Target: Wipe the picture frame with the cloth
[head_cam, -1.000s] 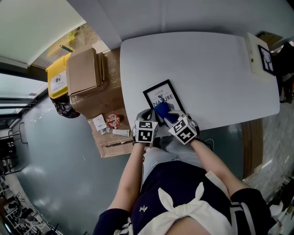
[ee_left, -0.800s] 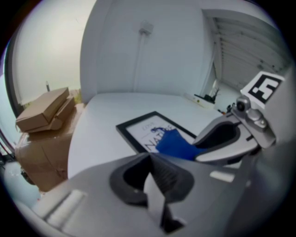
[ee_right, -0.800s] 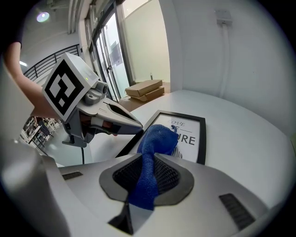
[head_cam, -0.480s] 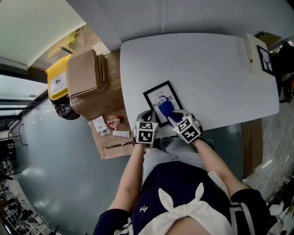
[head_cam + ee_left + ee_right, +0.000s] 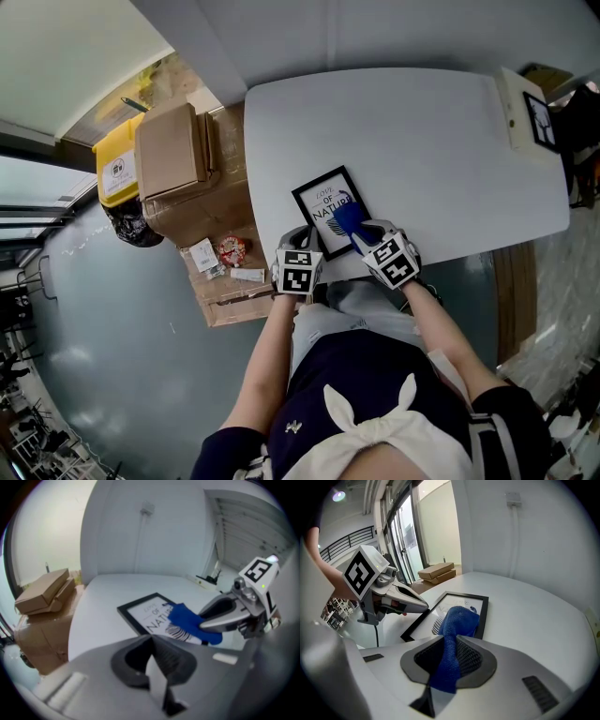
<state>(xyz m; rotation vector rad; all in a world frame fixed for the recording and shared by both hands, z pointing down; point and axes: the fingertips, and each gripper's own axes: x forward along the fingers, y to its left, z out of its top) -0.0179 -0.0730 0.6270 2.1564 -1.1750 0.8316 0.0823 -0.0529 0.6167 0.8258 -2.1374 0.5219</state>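
Note:
A black picture frame (image 5: 323,202) with a white print lies flat near the front edge of the white table (image 5: 422,141). My right gripper (image 5: 364,236) is shut on a blue cloth (image 5: 348,219), which rests on the frame's right part. In the right gripper view the cloth (image 5: 458,618) hangs out of the jaws onto the frame (image 5: 480,606). My left gripper (image 5: 302,242) is shut with nothing between its fingers, its tip by the frame's near left edge. The left gripper view shows the frame (image 5: 143,612), the cloth (image 5: 190,620) and the right gripper (image 5: 224,616) over it.
Cardboard boxes (image 5: 173,150) and a yellow bin (image 5: 114,169) stand on the floor left of the table. A white box with a small dark frame (image 5: 532,117) sits at the table's far right end. The table's front edge runs just under both grippers.
My right gripper has slid the blue cloth to the right across the frame. The left gripper and the frame have stayed put.

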